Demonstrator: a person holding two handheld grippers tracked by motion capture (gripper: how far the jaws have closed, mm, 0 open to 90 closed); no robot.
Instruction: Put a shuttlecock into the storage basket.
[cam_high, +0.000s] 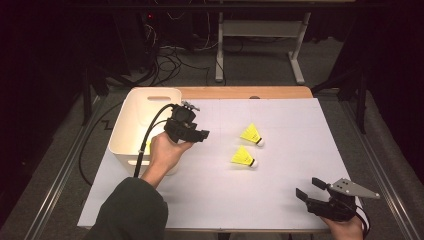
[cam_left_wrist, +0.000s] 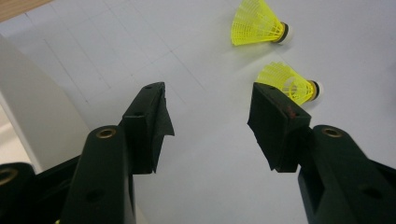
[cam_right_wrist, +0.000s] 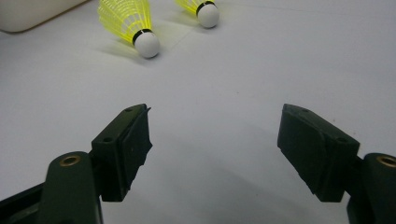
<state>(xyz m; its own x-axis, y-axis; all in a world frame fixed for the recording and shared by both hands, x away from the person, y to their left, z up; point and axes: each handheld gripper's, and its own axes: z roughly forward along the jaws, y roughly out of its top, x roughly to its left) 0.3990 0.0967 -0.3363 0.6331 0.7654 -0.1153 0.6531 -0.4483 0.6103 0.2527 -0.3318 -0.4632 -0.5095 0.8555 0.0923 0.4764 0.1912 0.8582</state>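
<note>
A: What is between the tool jaws?

B: Nothing. They stand wide apart over the white surface.

A: And the yellow things?

B: Two shuttlecocks lie past them. The far shuttlecock is well apart. The near shuttlecock peeks from behind the right jaw. A white bin sits at the left.

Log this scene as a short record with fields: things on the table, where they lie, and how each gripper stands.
surface: white sheet over a wooden table
bin: white bin at the sheet's left edge, a yellow thing partly visible inside
far shuttlecock: yellow shuttlecock lying on its side, white tip to the right
near shuttlecock: yellow shuttlecock lying just in front of it, apart, same way round
left gripper: beside the bin, jaws open, nothing between them
right gripper: at the sheet's near right corner, jaws open, empty
</note>
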